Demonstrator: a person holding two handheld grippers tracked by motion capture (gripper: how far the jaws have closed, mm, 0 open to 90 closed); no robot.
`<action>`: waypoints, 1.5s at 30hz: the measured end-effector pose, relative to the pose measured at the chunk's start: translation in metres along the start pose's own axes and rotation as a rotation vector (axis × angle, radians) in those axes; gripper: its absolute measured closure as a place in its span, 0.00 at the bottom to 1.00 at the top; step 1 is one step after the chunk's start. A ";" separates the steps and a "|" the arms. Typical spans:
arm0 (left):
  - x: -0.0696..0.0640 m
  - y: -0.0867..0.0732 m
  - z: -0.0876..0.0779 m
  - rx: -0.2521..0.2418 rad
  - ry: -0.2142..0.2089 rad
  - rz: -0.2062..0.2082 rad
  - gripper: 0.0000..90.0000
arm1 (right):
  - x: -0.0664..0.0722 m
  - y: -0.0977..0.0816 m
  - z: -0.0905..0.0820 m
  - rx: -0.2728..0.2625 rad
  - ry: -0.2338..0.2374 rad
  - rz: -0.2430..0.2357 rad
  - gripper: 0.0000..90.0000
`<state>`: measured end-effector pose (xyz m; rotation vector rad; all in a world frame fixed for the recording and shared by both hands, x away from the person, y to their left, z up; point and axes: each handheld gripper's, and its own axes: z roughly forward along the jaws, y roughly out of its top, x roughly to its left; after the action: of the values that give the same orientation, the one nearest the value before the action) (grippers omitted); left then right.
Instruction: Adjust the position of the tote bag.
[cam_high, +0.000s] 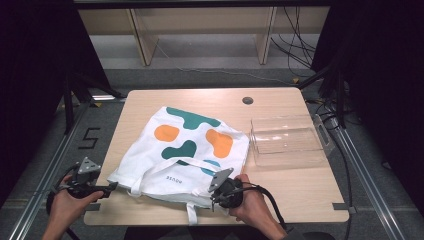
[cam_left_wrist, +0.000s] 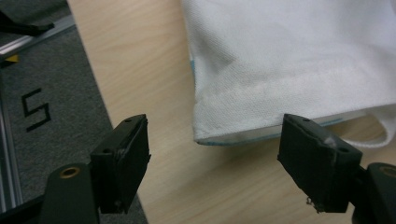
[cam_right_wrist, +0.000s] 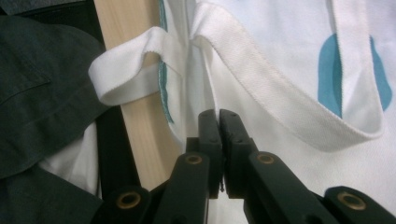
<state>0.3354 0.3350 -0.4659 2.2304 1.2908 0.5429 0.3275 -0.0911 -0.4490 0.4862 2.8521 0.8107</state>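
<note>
1. Tote bag (cam_high: 182, 150) (white, with teal and orange blotches) lies flat at the centre of the table (cam_high: 280, 200) in the high view.
2. Left gripper (cam_left_wrist: 212, 161), lower left, stands with jaws wide apart just short of the bag's corner.
3. Right gripper (cam_right_wrist: 219, 122), lower centre, is pinched closed at the bag's near hem; whether it grips cloth I cannot tell.
4. Clear tray (cam_high: 287, 140) sits to the right.

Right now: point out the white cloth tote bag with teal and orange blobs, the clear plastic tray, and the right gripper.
white cloth tote bag (cam_high: 192, 142): high view, middle of the printed panel.
clear plastic tray (cam_high: 260, 153): high view, its left wall.
right gripper (cam_right_wrist: 219, 122): right gripper view, between the closed fingertips.
</note>
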 end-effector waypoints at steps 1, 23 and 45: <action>-0.003 0.000 0.002 0.014 -0.022 0.025 0.30 | -0.001 -0.001 -0.001 -0.003 -0.004 0.006 0.99; -0.013 0.010 0.016 0.062 -0.115 0.136 0.70 | -0.009 -0.017 -0.009 -0.005 -0.033 0.047 0.85; -0.045 -0.011 -0.006 0.091 -0.198 0.148 0.84 | -0.016 -0.041 -0.001 0.100 -0.163 0.094 0.64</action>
<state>0.3032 0.3013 -0.4715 2.3997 1.0767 0.3108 0.3312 -0.1297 -0.4688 0.6717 2.7450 0.6138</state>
